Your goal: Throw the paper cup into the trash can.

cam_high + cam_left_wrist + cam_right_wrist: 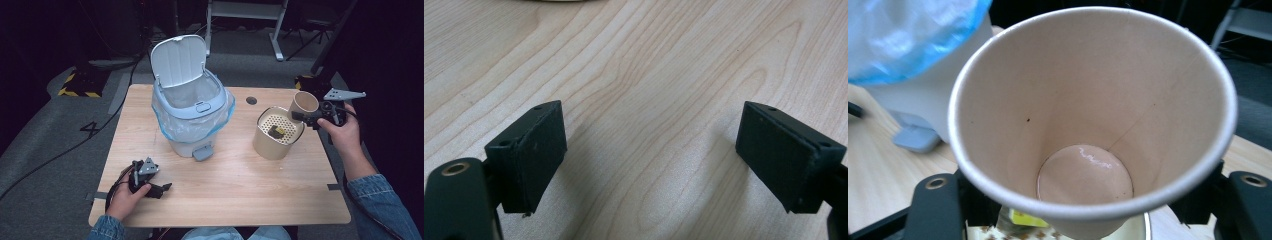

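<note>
Tabletop: my right gripper [300,116] clasps a tan paper cup [304,103], tipped above the round beige strainer container [276,134]. My left gripper [649,150] rests gaping on the wooden table [240,190].

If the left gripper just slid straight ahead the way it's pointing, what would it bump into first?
Probably nothing soon: the left gripper, jaws open, points across bare table. A pale rim lies far ahead.

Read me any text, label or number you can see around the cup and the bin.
"4": white mark on the grey floor left of the table.
Yellow tag under the paper cup: any print too small to read.
Paper cup, pedal bin and strainer pot: no lettering seen.
</note>
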Tool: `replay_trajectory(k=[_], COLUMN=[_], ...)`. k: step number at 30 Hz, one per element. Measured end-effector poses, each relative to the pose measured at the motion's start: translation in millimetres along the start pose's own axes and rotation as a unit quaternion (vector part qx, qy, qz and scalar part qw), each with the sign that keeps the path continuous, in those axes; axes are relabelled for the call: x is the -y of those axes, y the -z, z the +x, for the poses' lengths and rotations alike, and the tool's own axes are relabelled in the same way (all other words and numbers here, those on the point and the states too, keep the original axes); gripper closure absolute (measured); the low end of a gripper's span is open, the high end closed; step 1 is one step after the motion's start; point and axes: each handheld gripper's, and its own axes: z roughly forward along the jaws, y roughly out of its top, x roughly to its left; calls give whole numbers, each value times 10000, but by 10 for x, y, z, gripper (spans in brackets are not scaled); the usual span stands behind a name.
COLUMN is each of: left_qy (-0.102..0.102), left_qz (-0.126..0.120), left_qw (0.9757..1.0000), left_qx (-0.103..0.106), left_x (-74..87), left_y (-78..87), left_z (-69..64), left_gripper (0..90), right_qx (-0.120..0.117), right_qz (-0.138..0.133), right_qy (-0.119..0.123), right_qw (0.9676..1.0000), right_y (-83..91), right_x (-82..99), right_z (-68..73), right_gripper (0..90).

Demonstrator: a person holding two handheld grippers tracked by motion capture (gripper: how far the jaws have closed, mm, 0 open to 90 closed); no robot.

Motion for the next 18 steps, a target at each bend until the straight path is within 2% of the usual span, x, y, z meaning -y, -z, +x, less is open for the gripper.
replay_trajectory(k=[3,7,18], left_qy=[0,-2,-23], left_qz=[-3,-2,-1], left_qw=[10000,10000,10000], left_qx=[10,7,20], left_x=[-1,-1,1], left_y=[-3,-2,-1], left_z=[2,1,6], left_gripper=[130,130,130], right_qx=[-179,-420,-896], right_qz=[-83,-190,-220], right_qy=[-105,-93,253], right_qw=[9998,9989,9954], right_y=[21,28,-75], right_x=[-3,-44,-325], right_z=[1,25,264], right_gripper=[303,303,301])
